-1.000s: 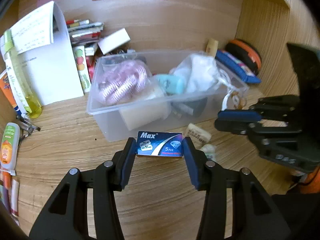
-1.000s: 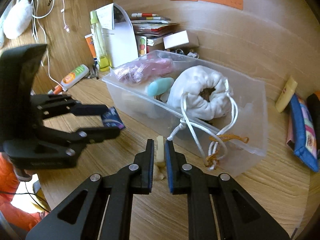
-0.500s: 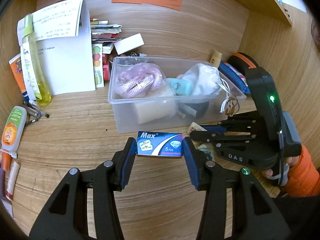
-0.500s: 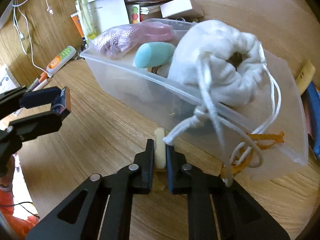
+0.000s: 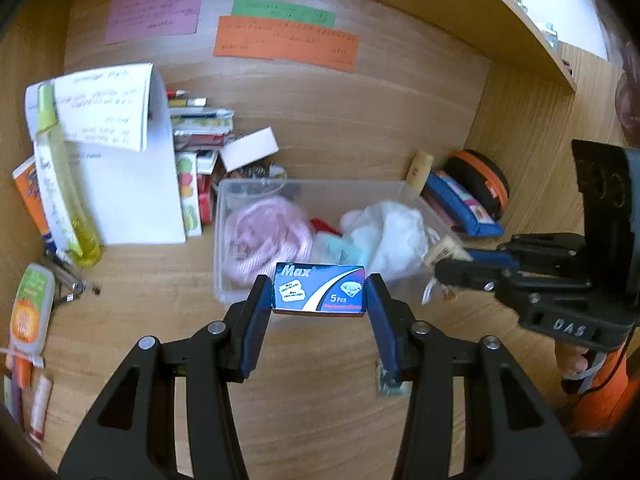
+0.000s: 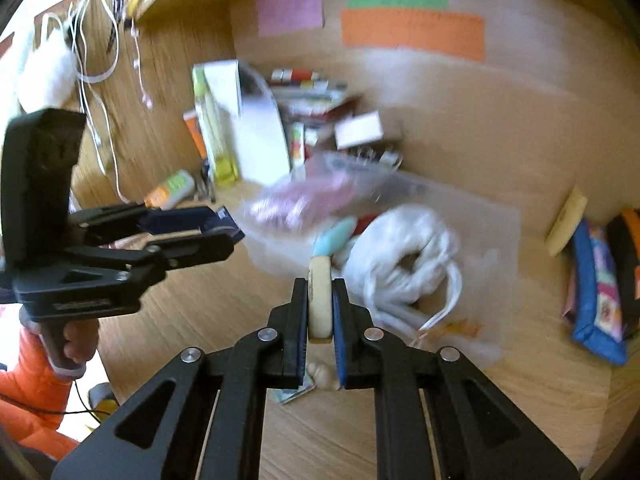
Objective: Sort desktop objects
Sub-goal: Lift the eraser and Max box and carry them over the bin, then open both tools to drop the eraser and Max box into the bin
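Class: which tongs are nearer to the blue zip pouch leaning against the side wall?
Right. The right tongs, shut on a cream eraser, are nearer the blue pouch; the left tongs, holding the razor-blade box, are farther off.

Coloured paper notes point(image 5: 285, 42) on wooden wall point(image 5: 400, 112)

We see a wooden desk point(image 5: 328, 420) with wooden walls point(image 5: 360, 120) at the back and sides. Pink point(image 5: 154, 10), green point(image 5: 284, 12) and orange paper notes point(image 5: 286, 42) are stuck on the back wall. A wooden shelf point(image 5: 516, 20) sits above, with bright light beyond it.
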`<action>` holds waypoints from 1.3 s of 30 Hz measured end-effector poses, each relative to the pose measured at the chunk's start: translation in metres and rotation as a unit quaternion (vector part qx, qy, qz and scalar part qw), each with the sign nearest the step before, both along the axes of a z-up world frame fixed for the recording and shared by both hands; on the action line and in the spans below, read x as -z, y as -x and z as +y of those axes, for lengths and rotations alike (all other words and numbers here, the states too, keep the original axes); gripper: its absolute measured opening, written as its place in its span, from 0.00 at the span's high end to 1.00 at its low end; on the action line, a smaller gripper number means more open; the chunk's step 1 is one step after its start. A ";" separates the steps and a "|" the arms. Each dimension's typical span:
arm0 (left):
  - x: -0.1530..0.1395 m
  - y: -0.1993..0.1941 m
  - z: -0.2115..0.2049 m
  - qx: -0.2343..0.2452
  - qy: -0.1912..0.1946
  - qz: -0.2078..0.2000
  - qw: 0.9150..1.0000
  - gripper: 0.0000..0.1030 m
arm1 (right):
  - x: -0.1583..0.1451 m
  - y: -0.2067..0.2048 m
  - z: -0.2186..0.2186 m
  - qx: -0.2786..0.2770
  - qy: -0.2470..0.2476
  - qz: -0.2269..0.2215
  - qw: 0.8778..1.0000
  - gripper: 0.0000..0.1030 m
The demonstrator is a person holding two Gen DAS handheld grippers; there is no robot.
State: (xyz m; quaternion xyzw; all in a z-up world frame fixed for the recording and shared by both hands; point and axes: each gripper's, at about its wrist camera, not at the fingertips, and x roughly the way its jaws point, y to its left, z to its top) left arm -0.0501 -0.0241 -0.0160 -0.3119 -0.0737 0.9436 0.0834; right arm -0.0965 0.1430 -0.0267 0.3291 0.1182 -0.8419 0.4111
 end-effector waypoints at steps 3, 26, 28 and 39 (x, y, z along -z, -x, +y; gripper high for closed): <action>-0.008 0.012 0.003 0.001 -0.004 0.002 1.000 0.54 | -0.014 0.008 0.004 0.015 0.006 0.016 1.000 0.91; 0.000 0.108 0.030 0.000 0.014 -0.056 0.998 0.54 | 0.015 0.110 0.012 0.130 -0.023 0.020 0.991 0.90; 0.001 0.112 0.032 -0.001 0.018 -0.058 0.998 0.54 | 0.018 0.109 0.012 0.126 -0.028 0.024 0.991 0.90; 0.003 0.128 0.045 0.000 0.035 -0.062 0.997 0.54 | 0.017 0.106 0.016 0.134 -0.027 0.043 0.990 0.90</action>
